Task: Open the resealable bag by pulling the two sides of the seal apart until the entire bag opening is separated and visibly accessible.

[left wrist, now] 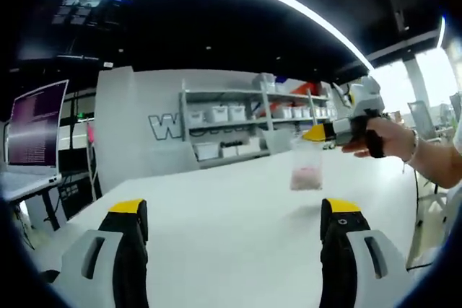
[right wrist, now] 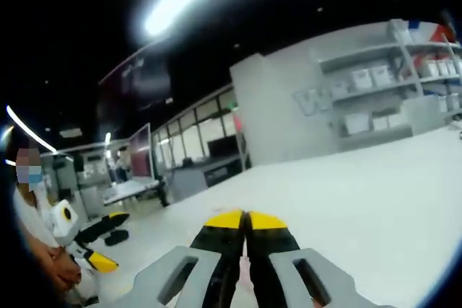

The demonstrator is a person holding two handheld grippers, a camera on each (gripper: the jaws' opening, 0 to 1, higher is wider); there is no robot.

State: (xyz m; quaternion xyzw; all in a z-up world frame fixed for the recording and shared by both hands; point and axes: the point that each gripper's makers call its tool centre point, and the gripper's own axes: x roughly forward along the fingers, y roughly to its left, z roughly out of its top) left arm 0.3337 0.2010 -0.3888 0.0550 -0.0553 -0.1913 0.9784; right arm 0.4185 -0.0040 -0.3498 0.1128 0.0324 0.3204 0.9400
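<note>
A: The resealable bag (left wrist: 306, 166) is seen hanging above the white table (left wrist: 216, 207), clear, with something pinkish settled at its bottom. It is held by its top edge at the yellow tips of the right gripper (left wrist: 317, 133), which is carried in a person's hand (left wrist: 382, 138).

B: Is that grip confirmed from the gripper's own camera?

A: In the right gripper view its jaws (right wrist: 245, 220) are pressed together, with a pale sliver just below the tips; it is judged to be the bag's edge, though that cannot be told for certain.

B: And the left gripper (left wrist: 234, 214)?

A: Its jaws are spread wide, nothing between them, and it is kept low and well apart from the bag. The bag is probably lifted so the other side of the seal can be reached. No parted opening can be made out.
</note>
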